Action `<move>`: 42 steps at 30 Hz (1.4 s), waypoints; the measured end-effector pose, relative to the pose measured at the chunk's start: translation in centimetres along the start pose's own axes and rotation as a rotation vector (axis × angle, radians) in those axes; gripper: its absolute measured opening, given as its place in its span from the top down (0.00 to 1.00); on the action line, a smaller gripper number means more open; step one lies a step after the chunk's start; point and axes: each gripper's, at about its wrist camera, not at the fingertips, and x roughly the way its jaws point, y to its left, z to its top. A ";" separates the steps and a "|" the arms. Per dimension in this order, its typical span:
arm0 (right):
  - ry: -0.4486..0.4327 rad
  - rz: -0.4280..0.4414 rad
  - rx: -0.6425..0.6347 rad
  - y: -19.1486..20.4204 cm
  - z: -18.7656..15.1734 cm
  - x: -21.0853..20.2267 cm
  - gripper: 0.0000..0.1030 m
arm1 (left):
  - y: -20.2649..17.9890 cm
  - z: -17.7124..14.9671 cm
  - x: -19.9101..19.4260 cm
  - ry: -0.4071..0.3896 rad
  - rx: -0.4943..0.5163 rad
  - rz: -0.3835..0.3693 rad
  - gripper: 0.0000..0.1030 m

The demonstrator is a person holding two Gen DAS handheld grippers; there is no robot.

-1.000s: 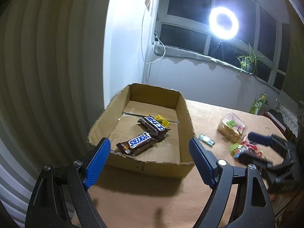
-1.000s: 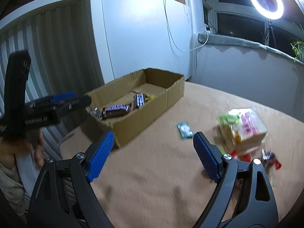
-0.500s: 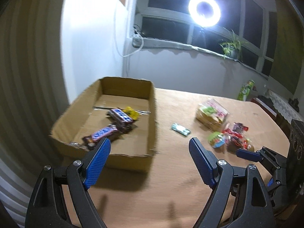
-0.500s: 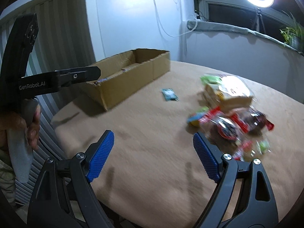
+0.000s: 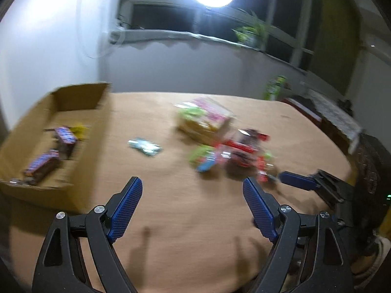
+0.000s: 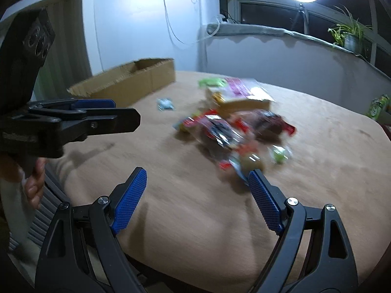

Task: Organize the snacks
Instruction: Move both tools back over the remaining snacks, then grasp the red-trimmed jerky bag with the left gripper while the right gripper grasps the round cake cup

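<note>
Hovering low over the near edge of the tabletop (image 6: pixel 195 210), your right claw (image 6: pixel 198 190) is spread wide and holds nothing; your left claw (image 5: pixel 190 202) is equally wide and empty. Judging by that, you are between pickups, lining up on the next snack rather than carrying one.

From the right view, the snack pile (image 6: pixel 229 131) starts just past the right pad at about one o'clock and runs on toward twelve; it is blurred, so single wrappers are hard to tell apart. Behind it sits a larger clear bag (image 6: pixel 239 92), and a small teal packet (image 6: pixel 165 104) lies alone at eleven o'clock. Farther off at ten o'clock stands the cardboard box (image 6: pixel 146 78), which in the left view already shows candy bars (image 5: pixel 41 164) inside.

Your next move probably calls for easing the right claw forward and down onto one wrapper at the near fringe of the pile, closing on that alone.

Mind the room: bare cloth lies open between the pile and the box, but your left claw hangs at nine o'clock across that lane. The tabletop's near edge sits right under your pads, so a dropped snack could slide off.
</note>
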 end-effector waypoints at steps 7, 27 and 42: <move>0.000 -0.036 0.008 -3.5 -0.6 -0.4 0.15 | -2.8 -0.1 3.9 0.110 0.022 -0.118 0.20; 0.028 0.008 -0.005 -4.2 0.5 1.9 0.58 | -2.6 2.3 8.7 0.185 -0.038 -0.211 0.50; -0.015 -0.001 0.090 -6.2 0.2 -0.1 0.71 | -1.0 2.8 5.9 0.082 -0.080 -0.207 0.70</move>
